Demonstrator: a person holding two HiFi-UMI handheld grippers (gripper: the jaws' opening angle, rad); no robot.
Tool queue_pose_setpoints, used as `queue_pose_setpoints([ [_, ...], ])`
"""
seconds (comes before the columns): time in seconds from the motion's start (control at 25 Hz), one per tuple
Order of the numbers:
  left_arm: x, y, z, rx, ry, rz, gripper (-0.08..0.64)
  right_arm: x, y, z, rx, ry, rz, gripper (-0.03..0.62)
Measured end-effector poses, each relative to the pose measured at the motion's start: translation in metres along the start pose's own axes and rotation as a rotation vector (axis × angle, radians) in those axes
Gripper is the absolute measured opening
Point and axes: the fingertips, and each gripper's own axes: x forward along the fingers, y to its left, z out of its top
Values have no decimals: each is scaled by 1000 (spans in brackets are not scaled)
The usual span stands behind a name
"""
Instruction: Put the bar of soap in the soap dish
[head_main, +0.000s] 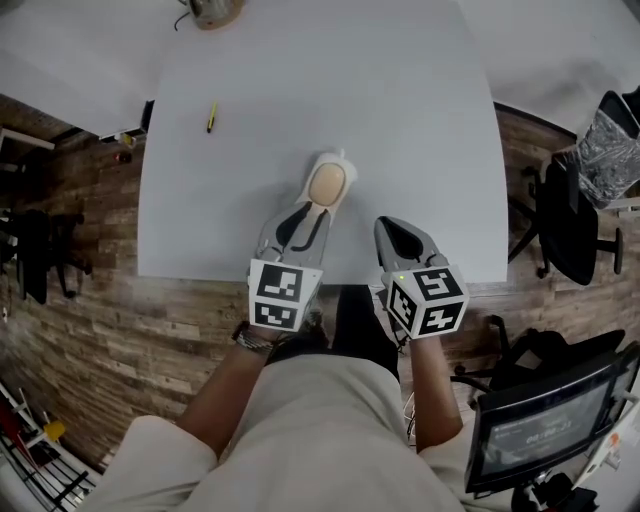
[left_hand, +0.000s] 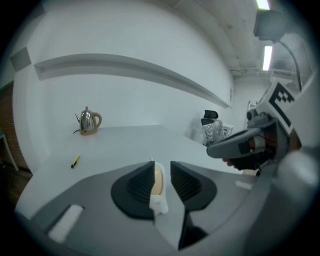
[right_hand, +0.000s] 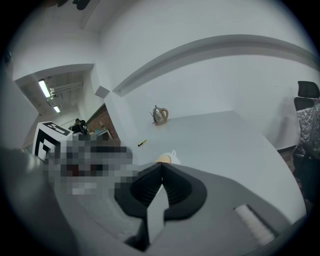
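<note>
A tan bar of soap (head_main: 329, 184) lies in a white soap dish (head_main: 341, 160) on the white table (head_main: 420, 110), near its front edge. My left gripper (head_main: 308, 212) sits at the dish's near end. In the left gripper view the soap (left_hand: 157, 180) and the dish (left_hand: 159, 204) show in the narrow gap of the left gripper (left_hand: 161, 180). They lie close against the left pad, and a slit stays open beside the right pad. My right gripper (head_main: 392, 228) hangs to the right of the dish, shut and empty (right_hand: 161, 172), with the soap (right_hand: 163, 159) just beyond its tips.
A metal kettle (head_main: 213, 10) stands at the table's far edge and a yellow pen (head_main: 211, 117) lies at the far left. Office chairs (head_main: 575, 220) and a monitor (head_main: 545, 425) stand on the right, off the table. The floor is wooden.
</note>
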Motion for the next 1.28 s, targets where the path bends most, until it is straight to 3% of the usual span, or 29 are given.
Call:
queue_pose_setpoints([
  [0.6,-30,8,16,14,-62,10,54,-16,22,26,1,-99,1,2],
  [1.28,-102,-22,46,106,-207,12,12,-89,62,52,-54,-242,-5,2],
])
